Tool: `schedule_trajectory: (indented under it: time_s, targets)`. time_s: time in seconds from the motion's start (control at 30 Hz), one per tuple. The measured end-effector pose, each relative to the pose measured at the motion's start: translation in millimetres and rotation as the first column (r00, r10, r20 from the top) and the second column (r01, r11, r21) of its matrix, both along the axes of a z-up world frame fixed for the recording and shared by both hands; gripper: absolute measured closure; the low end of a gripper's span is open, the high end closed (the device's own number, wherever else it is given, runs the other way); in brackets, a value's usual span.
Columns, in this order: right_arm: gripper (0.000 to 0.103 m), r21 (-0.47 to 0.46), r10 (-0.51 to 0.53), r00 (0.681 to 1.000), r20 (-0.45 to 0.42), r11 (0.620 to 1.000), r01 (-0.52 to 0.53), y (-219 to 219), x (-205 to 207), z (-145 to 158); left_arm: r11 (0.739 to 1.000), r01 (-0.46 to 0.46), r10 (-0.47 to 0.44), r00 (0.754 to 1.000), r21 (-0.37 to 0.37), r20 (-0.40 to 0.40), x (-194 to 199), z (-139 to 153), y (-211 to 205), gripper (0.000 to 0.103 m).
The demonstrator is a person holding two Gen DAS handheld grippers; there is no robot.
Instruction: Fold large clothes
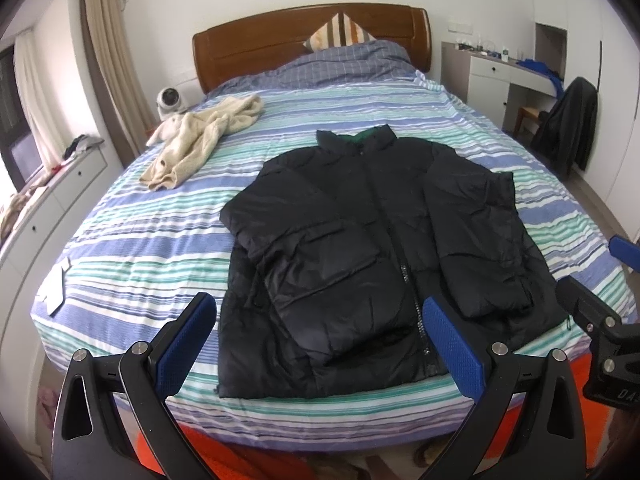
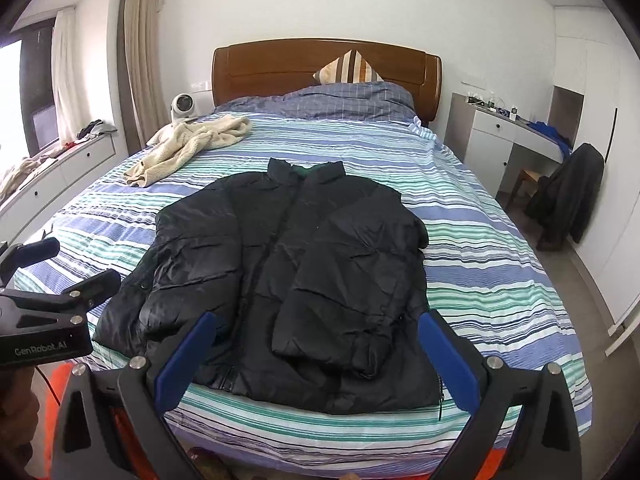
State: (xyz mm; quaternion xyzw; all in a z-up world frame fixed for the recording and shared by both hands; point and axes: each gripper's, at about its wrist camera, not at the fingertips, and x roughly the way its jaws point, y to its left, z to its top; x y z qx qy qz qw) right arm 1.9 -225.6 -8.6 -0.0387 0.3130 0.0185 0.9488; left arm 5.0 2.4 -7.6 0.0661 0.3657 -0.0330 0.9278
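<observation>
Bedroom's got a wood-headboard bed [image 1: 120, 216] in striped cotton; puffy black jacket [image 1: 360, 240] lies flat mid-bed, both sleeves folded in, fuzzy cream garment [image 1: 200, 140] at 10 o'clock. Left gripper [image 1: 320, 336] and right gripper [image 2: 316, 356] both gape, holding nothing.

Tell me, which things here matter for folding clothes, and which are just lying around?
For the job:
black padded jacket, spread flat on the striped bed
left tool, open
right tool, open

Just lying about:
cream fleece garment
striped pillow
small white fan

Black puffer jacket [image 1: 376, 240] flat, sleeves folded
</observation>
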Motion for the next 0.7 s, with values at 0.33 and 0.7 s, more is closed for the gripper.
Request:
schedule_trajectory:
  time_s: [0.33, 0.7]
  targets:
    - [0.000, 0.013, 0.009, 1.000, -0.003, 1.000, -0.009, 0.4, -3.0, 0.8, 1.000, 0.010, -0.010, 1.000, 0.014, 0.024, -4.7, 4.6, -4.3, 0.000]
    - [0.000, 0.023, 0.026, 0.997, 0.077, 0.999, -0.028, 0.3, -12.3, 8.6, 1.000, -0.005, 0.005, 0.999, 0.021, 0.034, -6.2, 3.9, -0.5, 0.000]
